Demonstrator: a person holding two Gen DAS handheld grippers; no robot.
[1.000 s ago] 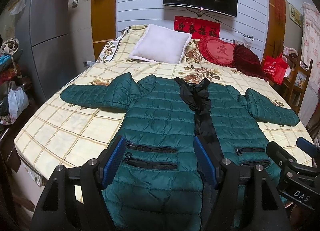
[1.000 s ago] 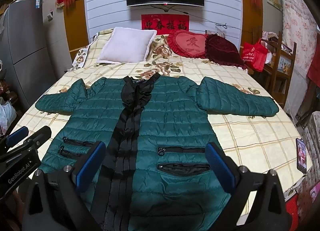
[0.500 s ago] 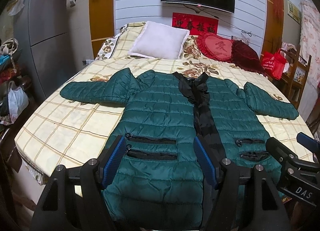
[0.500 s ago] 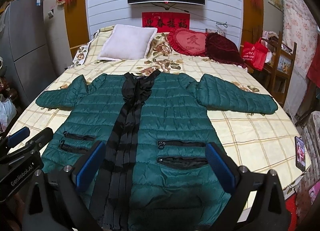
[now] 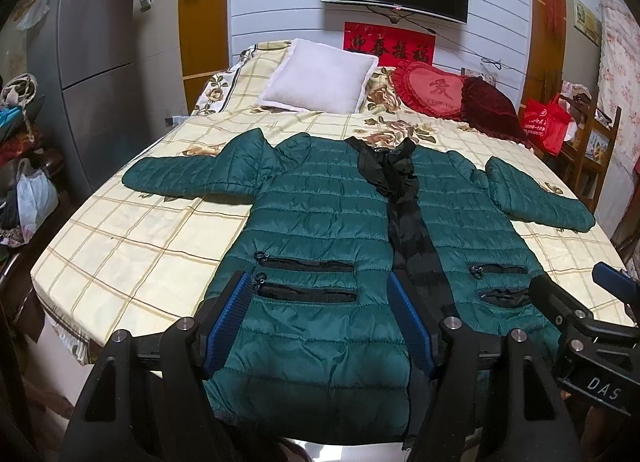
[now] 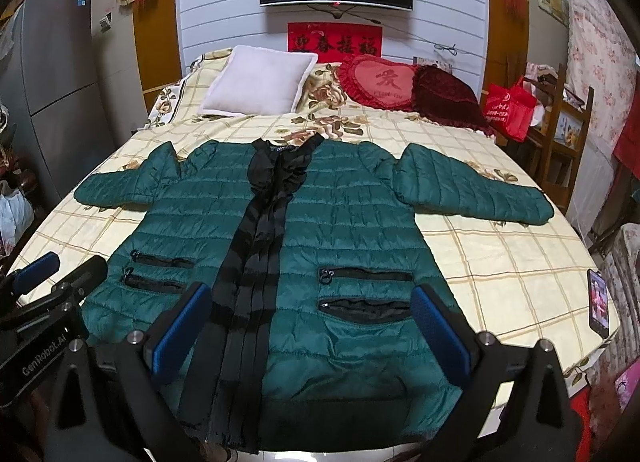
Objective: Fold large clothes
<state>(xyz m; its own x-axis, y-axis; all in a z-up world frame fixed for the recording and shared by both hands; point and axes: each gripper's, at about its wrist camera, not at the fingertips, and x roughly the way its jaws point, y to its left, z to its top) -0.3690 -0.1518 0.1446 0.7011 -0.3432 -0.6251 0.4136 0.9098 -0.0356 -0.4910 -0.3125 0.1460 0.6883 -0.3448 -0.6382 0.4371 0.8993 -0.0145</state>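
Left wrist view: green puffer jacket (image 5: 320, 229) lies flat, front up, across the centre of the frame on the bed (image 5: 132, 238), both sleeves spread out to upper left & right, black placket running down the middle, hem at the near edge of the bed. Left claw (image 5: 320, 314) sits low in frame w/ its blue pads wide apart, framing the pocket area, gripping nothing; whether it touches the fabric can't be told. Right wrist view: same jacket (image 6: 340, 221) fills mid-frame, still fully laid out, no fold made anywhere visible. Right claw (image 6: 308, 330) at the bottom of the frame is also spread apart, empty, over the hem zone by the right-side pockets. Judgement: task at the start. The spreading looks done; all folds (sleeves in, body over) left to do. Pillow (image 6: 260, 81) & red cushions sit upper frame, well apart from the jacket.
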